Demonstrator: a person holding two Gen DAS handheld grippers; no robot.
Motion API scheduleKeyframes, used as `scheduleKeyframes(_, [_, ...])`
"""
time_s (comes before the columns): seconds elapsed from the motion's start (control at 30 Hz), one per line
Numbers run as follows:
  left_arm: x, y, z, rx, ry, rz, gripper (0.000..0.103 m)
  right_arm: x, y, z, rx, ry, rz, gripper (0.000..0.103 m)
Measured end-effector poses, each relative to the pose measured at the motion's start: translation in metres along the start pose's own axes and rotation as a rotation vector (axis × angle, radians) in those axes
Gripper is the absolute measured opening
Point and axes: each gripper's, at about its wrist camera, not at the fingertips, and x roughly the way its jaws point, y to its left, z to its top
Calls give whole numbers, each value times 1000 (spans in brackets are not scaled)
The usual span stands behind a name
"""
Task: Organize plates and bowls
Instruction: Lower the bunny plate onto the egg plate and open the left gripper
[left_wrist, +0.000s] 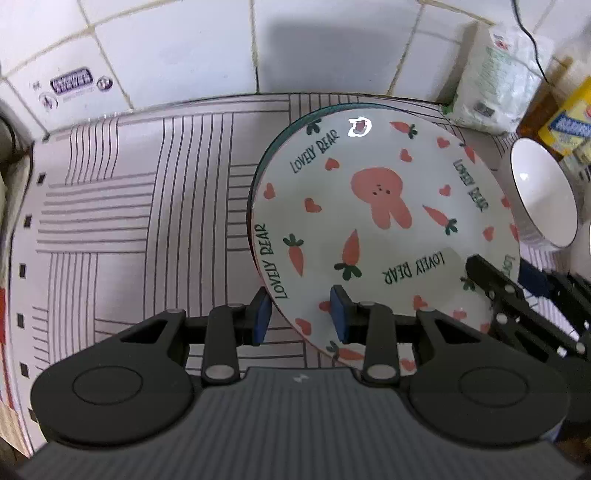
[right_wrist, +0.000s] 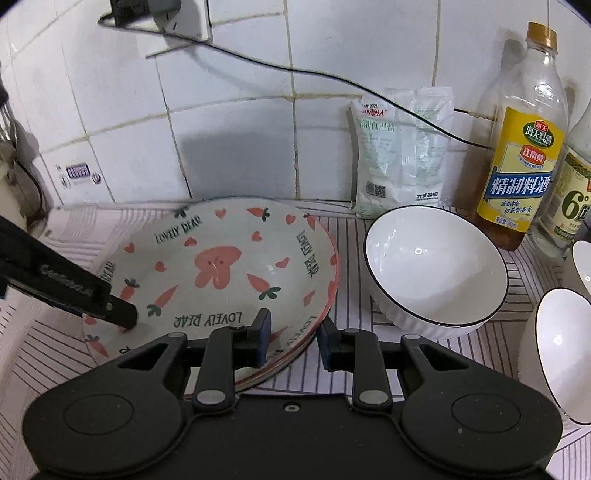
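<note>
A cream plate (left_wrist: 369, 221) (right_wrist: 221, 266), printed with a pink rabbit, carrots and hearts, lies nested on other plates whose green and pink rims (right_wrist: 334, 273) peek out beneath it. My left gripper (left_wrist: 301, 299) grips its near-left rim, one blue pad outside and one on the inner wall. My right gripper (right_wrist: 294, 321) straddles the near-right rim of the stack. A slit of mat shows beside its outer pad, so it stands open. A white bowl (right_wrist: 436, 273) (left_wrist: 539, 199) with a dark rim stands just right of the plates.
Everything rests on a striped mat (left_wrist: 129, 221) against a tiled wall. Two more white bowls (right_wrist: 565, 350) crowd the right edge. Behind them are a cooking-wine bottle (right_wrist: 524, 147), a second bottle and a salt bag (right_wrist: 402, 147). A black cable (right_wrist: 295, 72) runs along the wall.
</note>
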Motion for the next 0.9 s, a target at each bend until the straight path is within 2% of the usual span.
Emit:
scheduleKeyframes(0.17, [-1,-1,-2,6,-9,5,32,4,-1,-3,10,-14,-5,34])
scheduleKeyframes(0.3, [-5,0,-4,-4,-11,1,31,8,5,-5,-48,-37,-37,36])
scheduleKeyframes(0.4, [-14,-4,-9,5,-18,2,31,5,0,-8,-34,-44,-11,36])
scheduleKeyframes(0.6, [-45,-19,-16,51,-56,-2,31,-29,-14,-9,-73,-105,34,37])
scheduleKeyframes(0.73, [-69,-30,-21,94,-82,-16,33,-61,-29,-6,-146,-132,57,45])
scheduleKeyframes(0.9, [-93,-46,-27,128,-102,-26,37,-92,-47,1,-209,-155,45,51])
